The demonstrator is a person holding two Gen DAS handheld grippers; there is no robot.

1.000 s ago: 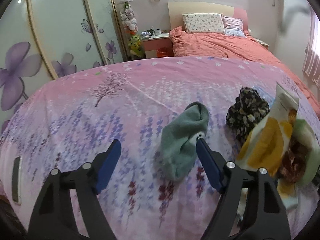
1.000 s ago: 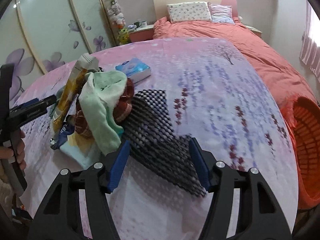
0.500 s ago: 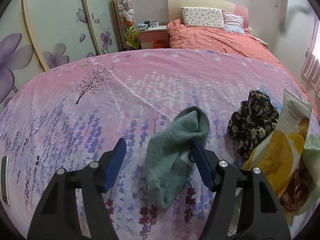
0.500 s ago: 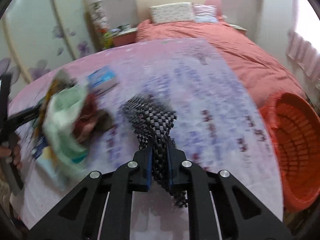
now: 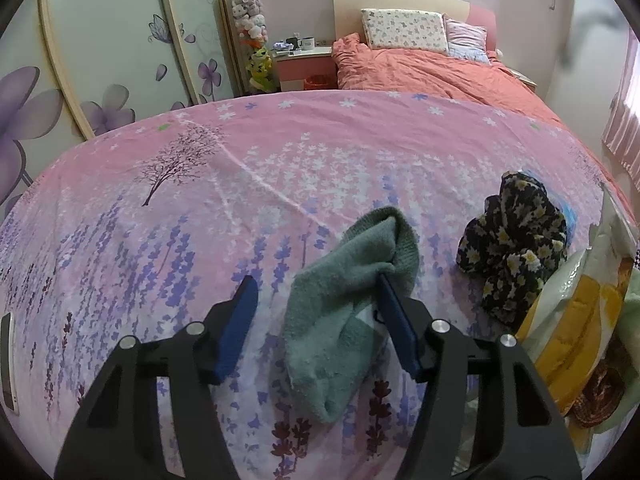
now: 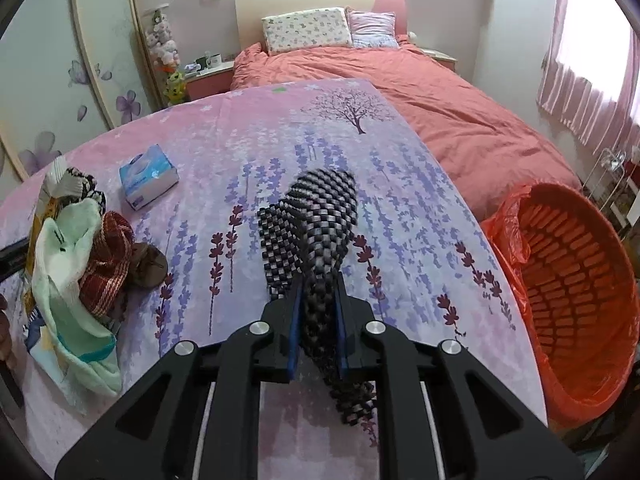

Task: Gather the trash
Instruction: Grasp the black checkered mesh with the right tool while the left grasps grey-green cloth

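My right gripper [image 6: 317,308] is shut on a black-and-white checkered sock [image 6: 316,216] and holds it above the pink flowered bedspread [image 6: 248,148]. An orange basket [image 6: 576,296] with an orange bag liner stands off the bed's right edge. My left gripper [image 5: 316,300] is open around a green sock [image 5: 344,296] lying on the bedspread; its right finger touches the sock. A dark flowered cloth [image 5: 516,240] and a yellow snack bag [image 5: 580,320] lie to the right.
A pile of a mint cloth [image 6: 68,280], a red plaid cloth [image 6: 108,256] and a snack bag sits at the left in the right wrist view. A blue tissue pack [image 6: 148,176] lies behind it. A second bed with an orange duvet [image 6: 440,112] stands beyond.
My right gripper closed on the checkered sock and lifted it, swinging right so the orange basket came into view. My left gripper moved forward around the green sock.
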